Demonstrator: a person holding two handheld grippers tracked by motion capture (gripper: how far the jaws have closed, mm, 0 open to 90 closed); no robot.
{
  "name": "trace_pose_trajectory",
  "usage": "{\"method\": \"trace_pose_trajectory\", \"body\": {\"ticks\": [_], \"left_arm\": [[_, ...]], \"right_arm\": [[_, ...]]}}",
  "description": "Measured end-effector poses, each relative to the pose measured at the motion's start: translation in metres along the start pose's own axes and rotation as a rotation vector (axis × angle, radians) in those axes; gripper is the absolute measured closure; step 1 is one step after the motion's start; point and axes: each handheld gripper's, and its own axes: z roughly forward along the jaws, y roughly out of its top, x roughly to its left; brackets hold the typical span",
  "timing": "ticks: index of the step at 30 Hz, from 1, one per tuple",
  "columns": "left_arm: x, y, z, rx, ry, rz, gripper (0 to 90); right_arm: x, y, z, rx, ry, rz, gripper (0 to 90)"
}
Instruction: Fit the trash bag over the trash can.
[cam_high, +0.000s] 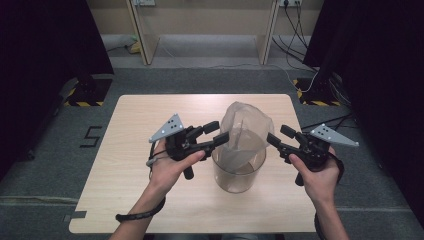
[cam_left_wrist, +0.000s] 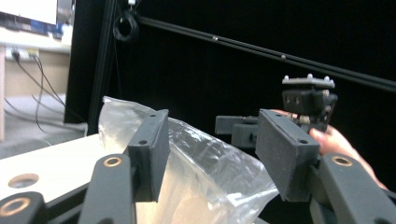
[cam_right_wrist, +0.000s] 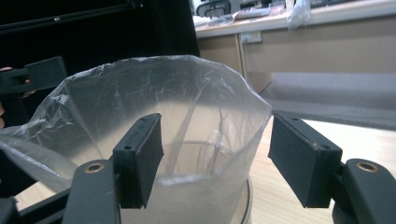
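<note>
Bag in jar — left gripper and right gripper flank it, jaws spread, gripping nothing.

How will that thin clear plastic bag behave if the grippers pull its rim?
The thin clear plastic bag is crinkled and slumped, so it is probably floppy and very light. Its glossy film may slip between pads. The clear round container could tip if tugged sideways.

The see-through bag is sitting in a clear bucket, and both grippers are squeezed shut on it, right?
Not quite. The bag does sit in the clear bucket, but the left gripper and the right gripper are both open, jaws spread on either side of the plastic. Both gripper views show the gaps.
</note>
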Motion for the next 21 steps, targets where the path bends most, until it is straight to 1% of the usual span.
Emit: {"method": "trace_pose_trajectory", "body": {"ticks": [1,3,4,7,9,10,11,13,15,17,21], "left_arm": [[0.002,0.002,0.003,0.004,0.003,-0.016,42.8],[0.005,0.007,0.007,0.015,0.026,-0.015,42.2],[0.008,0.009,0.009,0.019,0.042,-0.022,42.2],[0.015,0.013,0.011,0.014,0.074,-0.064,42.3],[0.017,0.014,0.012,0.024,0.091,-0.087,42.4],[0.017,0.013,0.014,0.041,0.091,-0.098,42.5],[0.017,0.011,0.016,0.07,0.086,-0.11,42.4],[0.015,0.008,0.021,0.101,0.068,-0.132,42.2],[0.013,0.006,0.024,0.126,0.063,-0.144,41.5],[0.01,0.005,0.027,0.141,0.06,-0.144,41.4],[0.002,0.005,0.031,0.172,0.04,-0.142,39.9]], "right_arm": [[0.0,0.0,0.002,0.006,0.004,0.009,35.1],[-0.001,-0.002,0.005,0.022,0.001,0.025,36.2],[-0.002,-0.003,0.007,0.029,0.004,0.032,36.9],[-0.003,-0.008,0.01,0.058,0.008,0.044,40.1],[-0.002,-0.012,0.011,0.08,0.011,0.05,41.5],[-0.001,-0.013,0.011,0.088,0.013,0.049,41.8],[-0.001,-0.015,0.012,0.092,0.014,0.044,41.8],[0.002,-0.016,0.012,0.101,0.015,0.039,42.0],[0.004,-0.017,0.012,0.103,0.006,0.025,42.0],[0.005,-0.017,0.012,0.106,0.003,0.023,42.0],[0.008,-0.019,0.014,0.121,-0.001,0.009,42.0]]}}
